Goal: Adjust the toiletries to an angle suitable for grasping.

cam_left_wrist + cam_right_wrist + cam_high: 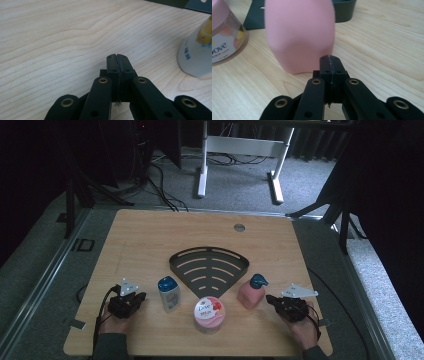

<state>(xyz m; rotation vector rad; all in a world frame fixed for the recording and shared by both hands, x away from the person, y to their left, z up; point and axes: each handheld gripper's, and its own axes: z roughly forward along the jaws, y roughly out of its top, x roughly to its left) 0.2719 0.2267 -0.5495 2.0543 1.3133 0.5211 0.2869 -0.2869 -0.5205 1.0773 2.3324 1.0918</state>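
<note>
Progress check: nothing is loaded yet, as far as we can judge. The black corner rack [209, 265] sits bare at the middle of the desk [150, 235], and all three toiletries stand on the wood along the near edge: the white bottle with blue cap [169, 293] left of the rack's tip, the Dove jar [209, 314] just in front of the tip, and the pink pump bottle [251, 291] to the right of it. We read the job as putting these into the rack, so every pick and place is left to do. Our right gripper [273, 299] is nearest the action: its jaws are pressed together with nothing between them, and in the right gripper view the pink bottle [299, 35] stands upright just ahead of the tips [330, 58], slightly left of the jaw line, close but we cannot tell whether it touches. Jaws need to spread before any grab. Our left gripper [139, 296] rests near the near-left corner, also closed and empty; in the left gripper view [116, 56] the white bottle [196, 56] stands off to the right, apart from the tips.
</note>
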